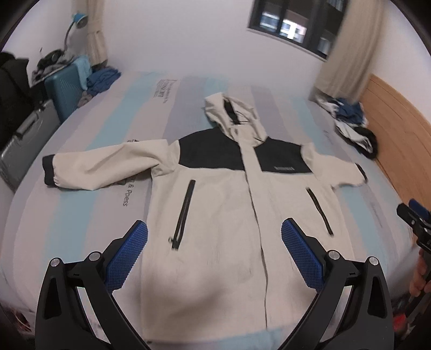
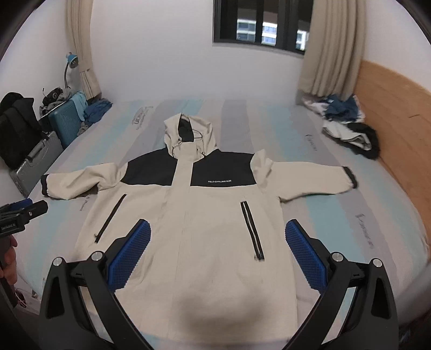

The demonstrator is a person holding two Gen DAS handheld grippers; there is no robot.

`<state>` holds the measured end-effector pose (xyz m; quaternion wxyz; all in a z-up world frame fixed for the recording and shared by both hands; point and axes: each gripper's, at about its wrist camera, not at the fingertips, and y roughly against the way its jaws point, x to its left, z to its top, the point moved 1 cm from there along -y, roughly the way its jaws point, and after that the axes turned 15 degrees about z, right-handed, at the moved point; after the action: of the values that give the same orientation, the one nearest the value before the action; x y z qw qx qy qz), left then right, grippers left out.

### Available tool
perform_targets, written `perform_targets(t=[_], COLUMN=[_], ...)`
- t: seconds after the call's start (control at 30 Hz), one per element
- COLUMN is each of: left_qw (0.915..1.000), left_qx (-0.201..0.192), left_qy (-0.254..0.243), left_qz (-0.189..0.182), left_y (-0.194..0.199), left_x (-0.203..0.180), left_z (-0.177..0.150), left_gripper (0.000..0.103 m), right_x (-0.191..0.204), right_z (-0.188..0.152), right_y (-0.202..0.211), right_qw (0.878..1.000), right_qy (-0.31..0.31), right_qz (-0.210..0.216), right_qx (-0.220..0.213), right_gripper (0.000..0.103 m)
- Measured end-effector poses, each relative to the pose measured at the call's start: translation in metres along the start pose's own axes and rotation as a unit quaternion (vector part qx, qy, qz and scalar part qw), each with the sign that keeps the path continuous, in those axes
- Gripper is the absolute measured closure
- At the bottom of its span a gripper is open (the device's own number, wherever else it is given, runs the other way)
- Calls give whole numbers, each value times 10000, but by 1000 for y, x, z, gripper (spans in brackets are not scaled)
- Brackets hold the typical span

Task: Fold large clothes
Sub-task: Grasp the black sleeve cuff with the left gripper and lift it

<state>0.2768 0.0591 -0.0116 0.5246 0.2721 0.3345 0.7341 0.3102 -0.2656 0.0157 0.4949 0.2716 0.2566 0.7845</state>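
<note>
A cream hooded jacket (image 1: 221, 215) with black shoulder panels lies face up and spread flat on the bed, hood toward the far wall, both sleeves stretched out sideways. In the right wrist view the same jacket (image 2: 204, 223) fills the middle. My left gripper (image 1: 214, 234) hovers open above the jacket's lower front, nothing between its blue pads. My right gripper (image 2: 217, 234) also stands open above the lower front, holding nothing. The right gripper (image 1: 414, 215) shows at the right edge of the left wrist view, the left gripper (image 2: 21, 212) at the left edge of the right wrist view.
The bed has a striped blue and grey mattress cover (image 1: 89, 215). A pile of clothes (image 2: 347, 126) lies at the far right by the wooden headboard (image 2: 398, 126). Suitcases (image 2: 48, 145) and bags stand left of the bed. A window (image 2: 264, 24) and curtains are on the far wall.
</note>
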Motion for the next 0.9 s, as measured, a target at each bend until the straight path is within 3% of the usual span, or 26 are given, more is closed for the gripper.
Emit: perform_targets(t=[0.07, 0.27, 0.47, 0.63, 0.83, 0.9], left_qw=[9999, 9965, 9859, 9700, 9493, 9446], left_qx=[34, 218, 374, 599, 1064, 1190], left_qy=[81, 506, 678, 1043, 1745, 1930], left_qz=[110, 622, 1481, 2111, 2387, 2375], left_y=[-18, -90, -178, -244, -303, -318], left_x=[-1, 41, 148, 266, 381, 401], left_z=[13, 45, 68, 81, 77, 73], left_gripper=[6, 6, 6, 6, 6, 6], right_x=[-19, -46, -57, -61, -66, -66], right_z=[18, 55, 74, 84, 80, 77], right_y=[-24, -92, -180, -249, -311, -326], right_qw=[9996, 9984, 9971, 9957, 9931, 9917], right_qy=[-27, 366, 541, 576, 327, 307], right_qz=[240, 219, -132, -235, -333, -370], right_qx=[146, 385, 510, 692, 1079, 1190], right_gripper=[7, 7, 7, 7, 7, 7])
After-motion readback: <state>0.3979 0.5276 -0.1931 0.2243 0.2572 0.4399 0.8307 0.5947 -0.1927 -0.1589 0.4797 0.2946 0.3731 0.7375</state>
